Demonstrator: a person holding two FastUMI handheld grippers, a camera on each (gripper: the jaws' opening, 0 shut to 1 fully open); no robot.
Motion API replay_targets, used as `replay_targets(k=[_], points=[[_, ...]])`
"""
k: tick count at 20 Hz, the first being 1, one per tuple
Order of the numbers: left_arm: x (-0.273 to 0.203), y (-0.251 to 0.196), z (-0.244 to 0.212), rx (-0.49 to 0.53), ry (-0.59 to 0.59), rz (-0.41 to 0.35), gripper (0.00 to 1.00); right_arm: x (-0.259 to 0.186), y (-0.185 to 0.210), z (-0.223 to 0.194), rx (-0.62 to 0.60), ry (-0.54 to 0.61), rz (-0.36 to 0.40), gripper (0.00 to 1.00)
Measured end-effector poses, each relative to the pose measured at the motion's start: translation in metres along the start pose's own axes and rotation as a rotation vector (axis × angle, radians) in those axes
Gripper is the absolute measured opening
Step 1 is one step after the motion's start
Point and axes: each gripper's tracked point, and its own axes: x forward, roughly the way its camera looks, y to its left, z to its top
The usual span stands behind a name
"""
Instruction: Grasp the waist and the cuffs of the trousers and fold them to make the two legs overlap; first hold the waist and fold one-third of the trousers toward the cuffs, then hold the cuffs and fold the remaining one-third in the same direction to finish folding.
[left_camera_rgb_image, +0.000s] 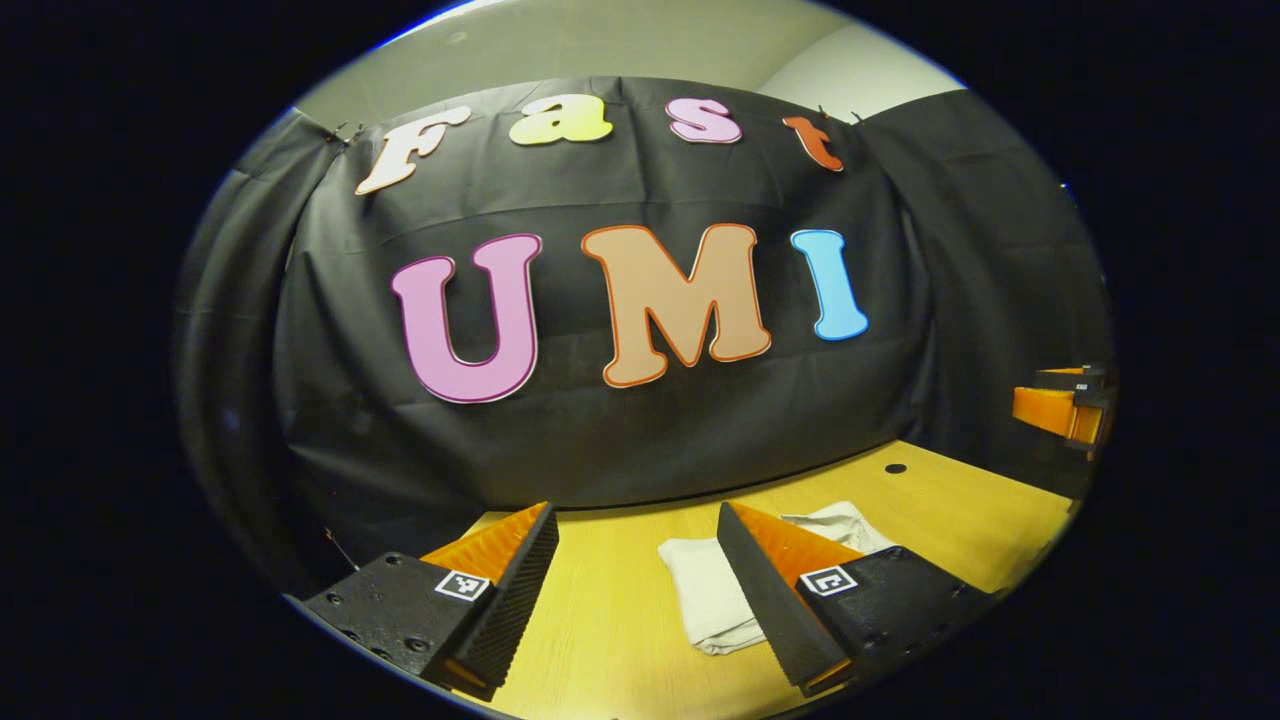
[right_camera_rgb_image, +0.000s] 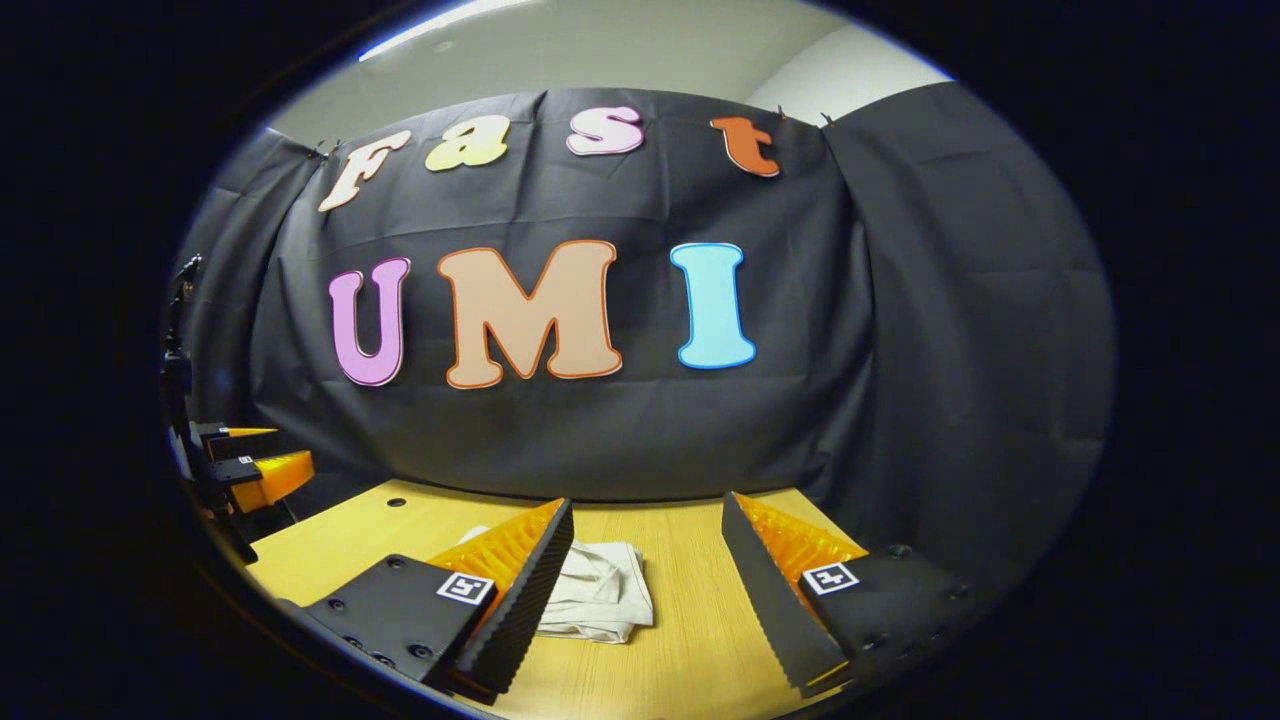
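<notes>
Left gripper (left_camera_rgb_image: 637, 590) jaws stood wide apart, gripping nothing. Right gripper (right_camera_rgb_image: 647, 590) jaws likewise stood apart and empty. The trousers (left_camera_rgb_image: 708, 590), folded into a compact bundle, lay on the bench (left_camera_rgb_image: 600, 620) below and between both grippers, untouched.
</notes>
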Motion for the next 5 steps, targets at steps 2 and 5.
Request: replay_targets(k=[2, 5], points=[[-0.007, 0.016, -0.001, -0.006, -0.016, 0.027, 0.96, -0.004, 0.013, 0.003, -0.012, -0.013, 0.016, 0.96], [-0.016, 0.026, -0.004, -0.004, -0.021, 0.042, 0.96, -0.01, 0.021, 0.013, -0.035, -0.046, 0.016, 0.92]])
